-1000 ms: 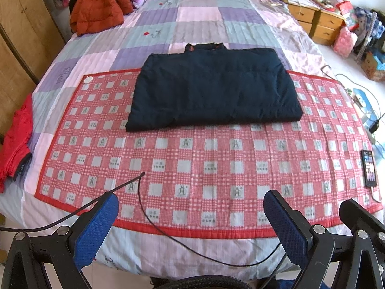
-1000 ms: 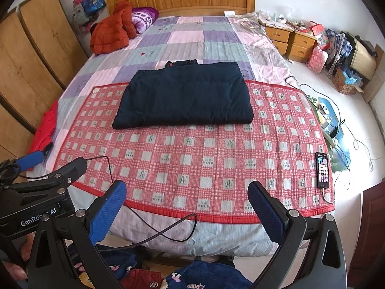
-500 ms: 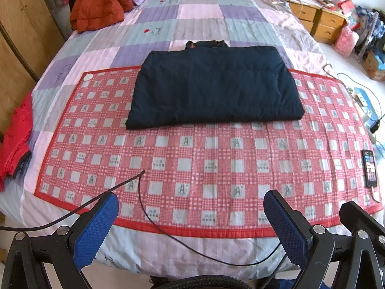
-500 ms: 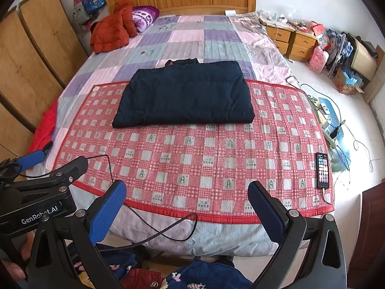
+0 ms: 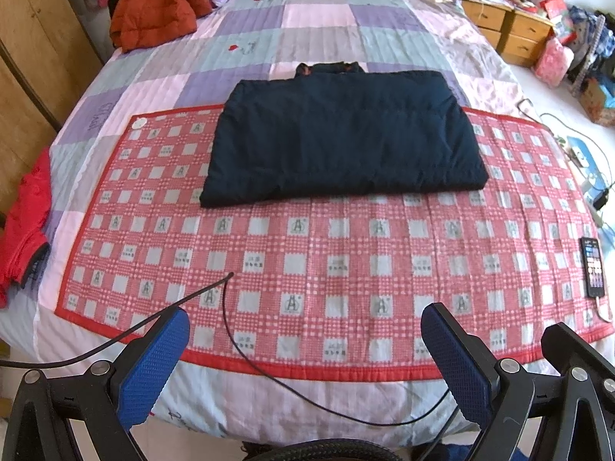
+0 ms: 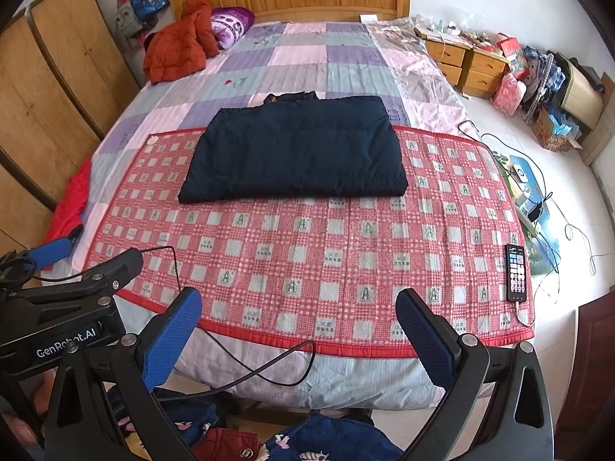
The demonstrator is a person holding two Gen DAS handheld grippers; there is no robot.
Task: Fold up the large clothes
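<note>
A dark navy padded jacket [image 5: 342, 138] lies folded into a flat rectangle on the red checked mat [image 5: 307, 253] on the bed, collar at the far side. It also shows in the right wrist view [image 6: 296, 150]. My left gripper [image 5: 303, 326] is open and empty, held near the bed's front edge, well short of the jacket. My right gripper [image 6: 298, 307] is open and empty, also at the front edge. The left gripper's body [image 6: 69, 299] shows at the left of the right wrist view.
A phone [image 5: 594, 267] lies on the mat's right edge, cabled. A black cable [image 5: 226, 322] loops over the front of the mat. An orange jacket [image 5: 153, 4] sits at the bed's far left, a red garment [image 5: 23, 223] at the left edge. Clothes [image 6: 307, 438] lie on the floor below.
Both views have tilted slightly, so the jacket sits a little lower in frame. The jacket and both grippers' jaws are unchanged.
</note>
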